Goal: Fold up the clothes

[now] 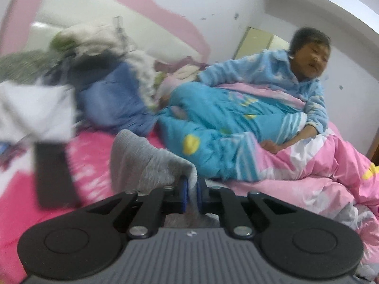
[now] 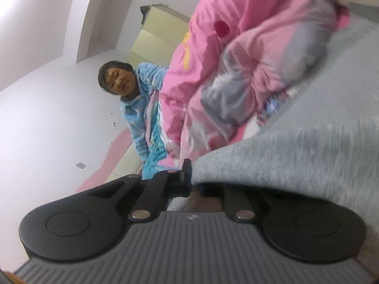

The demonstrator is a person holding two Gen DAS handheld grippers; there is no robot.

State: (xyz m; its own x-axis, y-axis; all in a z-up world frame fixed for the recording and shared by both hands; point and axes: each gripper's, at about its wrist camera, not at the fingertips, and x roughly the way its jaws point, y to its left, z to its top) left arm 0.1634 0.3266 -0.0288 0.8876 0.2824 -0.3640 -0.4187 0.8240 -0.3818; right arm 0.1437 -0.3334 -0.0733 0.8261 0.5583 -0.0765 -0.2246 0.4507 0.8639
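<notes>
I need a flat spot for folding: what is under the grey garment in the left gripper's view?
Under the grey garment, pinched by the left gripper, lies a bright pink bedsheet. The blue quilt sits behind it. What lies directly beneath its folds is covered.

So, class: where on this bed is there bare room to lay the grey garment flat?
The bare pink sheet is the only free patch, bordered by the grey garment, a dark object and the clothes pile. Right of it, a person under the quilt crowds the bed.
</notes>
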